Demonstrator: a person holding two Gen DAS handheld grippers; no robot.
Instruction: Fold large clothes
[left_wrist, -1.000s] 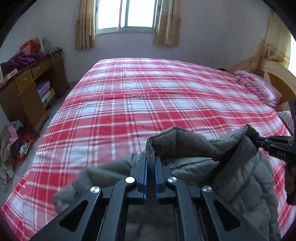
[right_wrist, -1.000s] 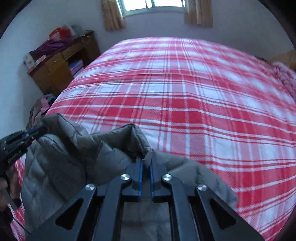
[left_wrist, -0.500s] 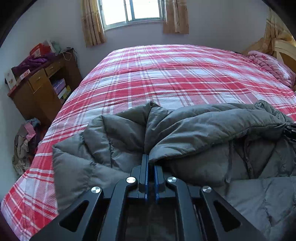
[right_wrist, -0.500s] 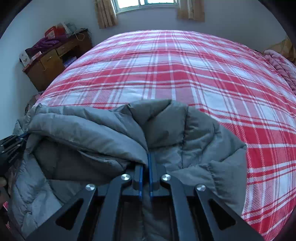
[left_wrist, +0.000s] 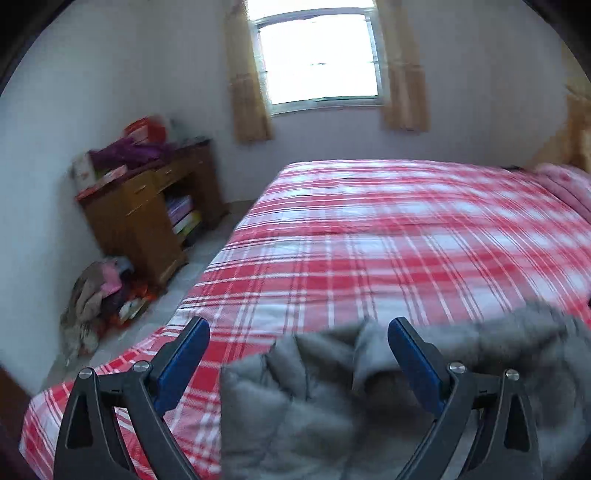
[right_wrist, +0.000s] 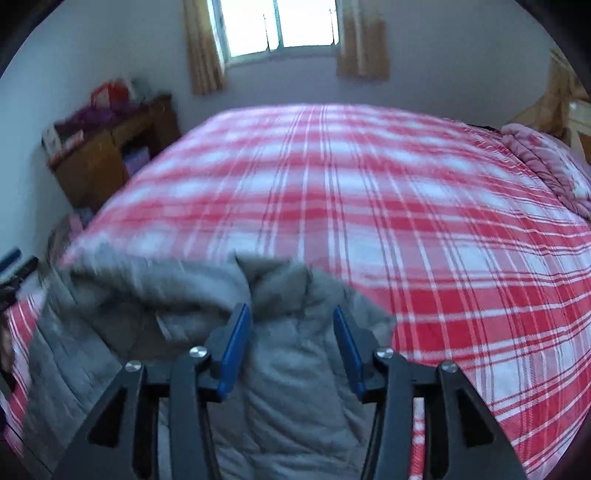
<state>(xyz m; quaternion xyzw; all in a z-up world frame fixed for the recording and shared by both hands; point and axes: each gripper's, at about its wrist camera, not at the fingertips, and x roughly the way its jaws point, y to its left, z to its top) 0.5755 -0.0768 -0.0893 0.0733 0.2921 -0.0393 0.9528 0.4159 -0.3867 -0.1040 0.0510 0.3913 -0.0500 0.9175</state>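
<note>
Left wrist view: the left gripper (left_wrist: 298, 341) has its jaws spread wide and opening, blue pads (left_wrist: 184, 360) far apart. Part of the grey padded jacket (left_wrist: 332, 402) lies between and below them, but neither pad presses on it. The jacket lies bunched on the near edge of the bed (left_wrist: 369, 236), over the red-and-white checked cover, its long axis running across the picture from the middle toward the right edge. A raised fold of it points up and away, toward the window (left_wrist: 317, 55). Which end is collar or hem cannot be told in the blur. A wooden desk (left_wrist: 147, 218) stands by the left wall with a heap of clothes (left_wrist: 99, 291) on the floor before it.

Right wrist view: the right gripper (right_wrist: 291, 339) stands part open, jaws opening, with the jacket (right_wrist: 288, 369) lying between the blue pads (right_wrist: 236, 347) and free of both. Here the jacket stretches from the left edge of the picture to just past the gripper, lengthwise along the bed's (right_wrist: 406, 206) near edge, with a puffed ridge along its far side. At the far left the tip of the left gripper (right_wrist: 14, 266) shows, its state unreadable here. A pink blanket (right_wrist: 543, 162) lies at the bed's far right.
</note>
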